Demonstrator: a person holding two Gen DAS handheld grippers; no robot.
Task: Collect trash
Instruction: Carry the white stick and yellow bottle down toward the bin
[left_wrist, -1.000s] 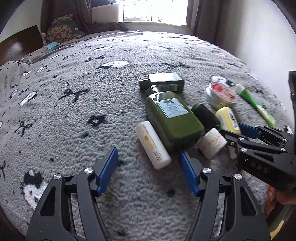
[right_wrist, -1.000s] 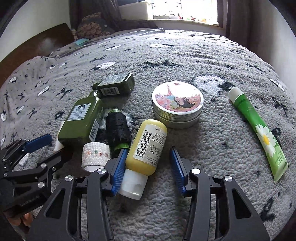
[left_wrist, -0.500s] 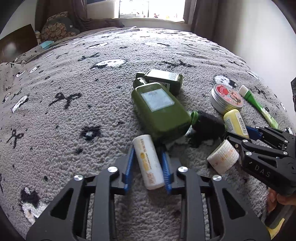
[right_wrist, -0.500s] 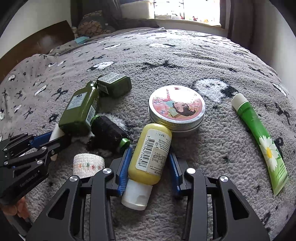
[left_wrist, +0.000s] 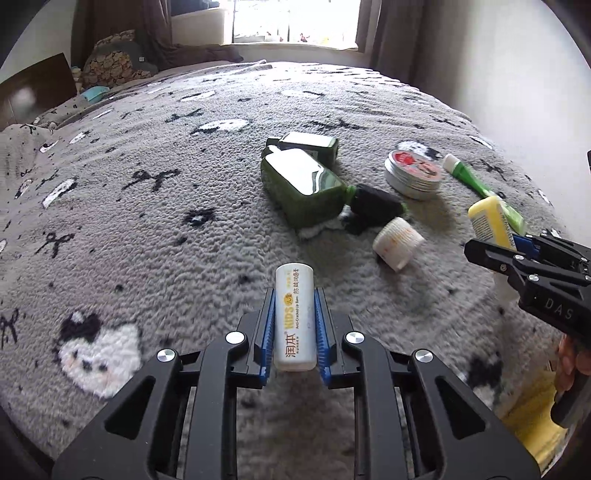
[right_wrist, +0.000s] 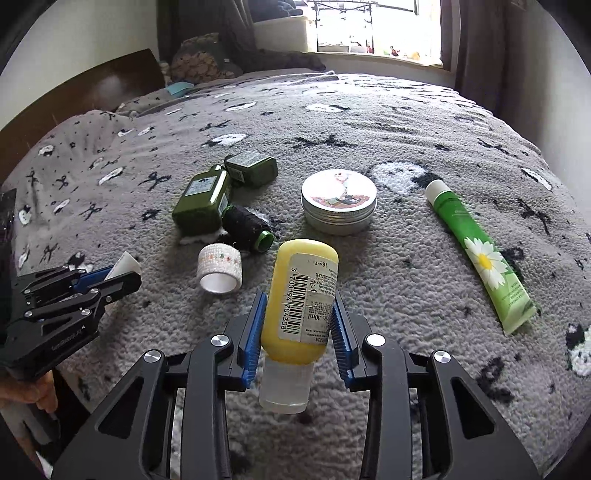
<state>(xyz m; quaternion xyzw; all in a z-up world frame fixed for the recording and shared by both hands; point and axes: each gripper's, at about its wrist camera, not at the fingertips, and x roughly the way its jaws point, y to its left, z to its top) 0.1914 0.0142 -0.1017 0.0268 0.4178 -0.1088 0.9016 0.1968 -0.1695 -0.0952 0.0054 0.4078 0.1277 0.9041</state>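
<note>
My left gripper (left_wrist: 294, 295) is shut on a white tube (left_wrist: 294, 317) with orange lettering and holds it above the bed. My right gripper (right_wrist: 299, 299) is shut on a yellow bottle (right_wrist: 301, 299) with a barcode label and a clear cap, also lifted. Left on the grey blanket (right_wrist: 406, 122) are a large green bottle (right_wrist: 203, 203), a small green bottle (right_wrist: 253, 169), a black spool (right_wrist: 247, 227), a white tape roll (right_wrist: 220, 269), a round tin (right_wrist: 339, 206) and a green daisy tube (right_wrist: 476, 251).
The bed's edge lies close below both grippers. A dark headboard (right_wrist: 85, 92) and pillows (right_wrist: 199, 59) stand at the far left, a window (right_wrist: 376, 26) at the back, a wall (left_wrist: 517, 74) on the right. The left gripper shows at the right wrist view's left edge (right_wrist: 122, 282).
Both grippers closed on their items, the left on the white tube and the right on the yellow bottle, then lifted them and pulled back from the pile. The large green bottle rolled over.
</note>
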